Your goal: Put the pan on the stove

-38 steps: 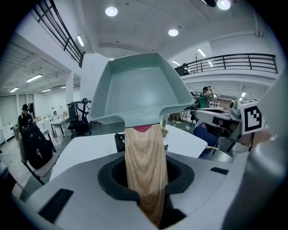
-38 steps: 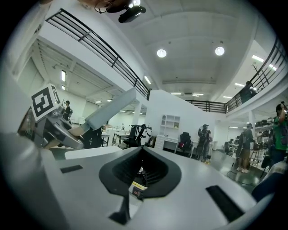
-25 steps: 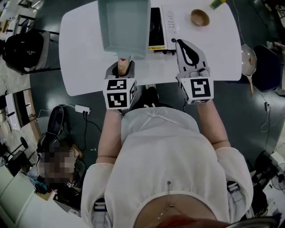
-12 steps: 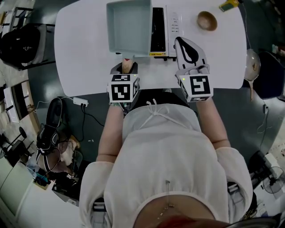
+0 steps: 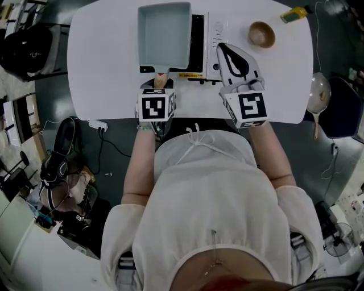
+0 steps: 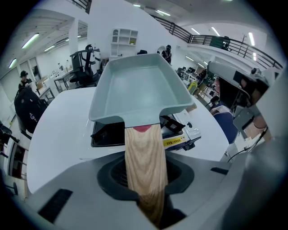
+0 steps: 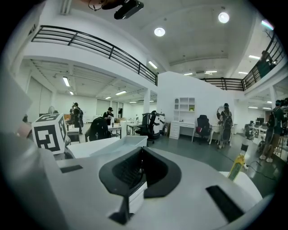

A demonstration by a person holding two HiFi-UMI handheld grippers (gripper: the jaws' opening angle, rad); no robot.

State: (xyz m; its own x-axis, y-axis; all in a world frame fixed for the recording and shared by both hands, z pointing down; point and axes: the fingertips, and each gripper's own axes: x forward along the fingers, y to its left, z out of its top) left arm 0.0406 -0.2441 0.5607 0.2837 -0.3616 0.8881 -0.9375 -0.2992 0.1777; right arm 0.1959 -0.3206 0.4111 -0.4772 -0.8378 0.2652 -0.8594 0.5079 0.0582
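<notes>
The pan (image 5: pixel 165 37) is a pale blue rectangular one with a wooden handle (image 5: pixel 161 80). My left gripper (image 5: pixel 161 85) is shut on that handle and holds the pan level above the left part of the stove (image 5: pixel 198 38). The stove is a black cooktop with a white control panel. In the left gripper view the pan (image 6: pixel 139 90) hangs over the stove (image 6: pixel 107 134), and the handle (image 6: pixel 144 161) runs back between the jaws of the left gripper (image 6: pixel 145 182). My right gripper (image 5: pixel 227 54) hovers over the stove's control panel, shut and holding nothing; the right gripper (image 7: pixel 140 155) shows its jaws together.
The white table (image 5: pixel 102 68) carries a wooden bowl (image 5: pixel 262 34) and a yellow-green bottle (image 5: pixel 294 13) at the back right. A chair with a black bag (image 5: pixel 25 48) stands to the left. A ladle-like utensil (image 5: pixel 317 91) rests on a seat to the right.
The pan looks smaller and lower than a second ago, still over the stove's left side. Both grippers have kept their places beside each other at the table's near edge.
</notes>
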